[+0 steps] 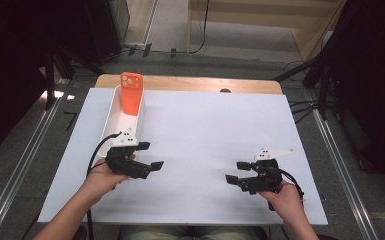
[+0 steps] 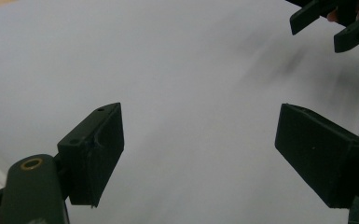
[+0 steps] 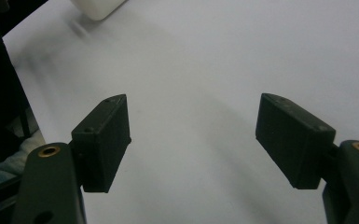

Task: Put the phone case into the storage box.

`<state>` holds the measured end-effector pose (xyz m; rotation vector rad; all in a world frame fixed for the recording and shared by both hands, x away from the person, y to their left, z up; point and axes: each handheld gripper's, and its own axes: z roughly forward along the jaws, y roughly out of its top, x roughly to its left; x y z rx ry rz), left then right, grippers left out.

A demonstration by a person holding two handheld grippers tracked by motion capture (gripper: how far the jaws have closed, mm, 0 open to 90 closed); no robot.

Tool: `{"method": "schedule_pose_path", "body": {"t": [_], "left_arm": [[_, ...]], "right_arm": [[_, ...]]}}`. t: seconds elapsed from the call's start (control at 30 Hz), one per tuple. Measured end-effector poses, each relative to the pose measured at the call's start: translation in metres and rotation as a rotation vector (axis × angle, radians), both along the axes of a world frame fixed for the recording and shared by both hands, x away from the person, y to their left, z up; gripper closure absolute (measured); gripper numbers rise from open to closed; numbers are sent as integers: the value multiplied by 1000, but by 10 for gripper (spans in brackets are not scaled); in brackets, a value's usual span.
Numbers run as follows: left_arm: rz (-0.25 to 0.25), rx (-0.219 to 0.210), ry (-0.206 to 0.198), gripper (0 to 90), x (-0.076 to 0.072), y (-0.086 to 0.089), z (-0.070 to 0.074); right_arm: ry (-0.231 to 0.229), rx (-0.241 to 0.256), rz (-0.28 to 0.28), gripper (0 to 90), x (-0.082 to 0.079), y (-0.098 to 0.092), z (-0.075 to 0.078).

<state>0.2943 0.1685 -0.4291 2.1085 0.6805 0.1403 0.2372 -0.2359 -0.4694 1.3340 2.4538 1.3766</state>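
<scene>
An orange phone [image 1: 131, 93] leans upright in the far end of a long white bin [image 1: 111, 114] at the table's left. My left gripper [image 1: 150, 155] is held just in front of the bin's near end, open, with nothing between its jaws [image 2: 200, 149]. My right gripper [image 1: 237, 172] is held low at the front right, also open and empty [image 3: 193, 140]. The two grippers point toward each other across bare white surface. In the left gripper view the right gripper's fingertips [image 2: 307, 16] show at the top right. A corner of the white bin [image 3: 98, 7] appears at the top of the right gripper view.
A white sheet [image 1: 205, 125] covers the wooden table [image 1: 195, 83]. Dark stands and cables sit on the floor past the far and right edges. A cable trails from each gripper toward the person.
</scene>
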Motion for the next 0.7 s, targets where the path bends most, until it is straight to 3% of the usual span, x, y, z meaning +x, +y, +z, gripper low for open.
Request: {"method": "schedule_pose_path", "body": {"t": [0.23,0.43,0.7], "left_arm": [[-2,-22,1,152,-10,7,-9],[-13,-6,-19,152,-18,10,-13],[-26,9,-4,152,-25,10,-18]], "right_arm": [[5,-1,-2,251,0,1,0],[5,-2,11,251,1,2,-1],[6,-1,12,251,0,2,-1]]}}
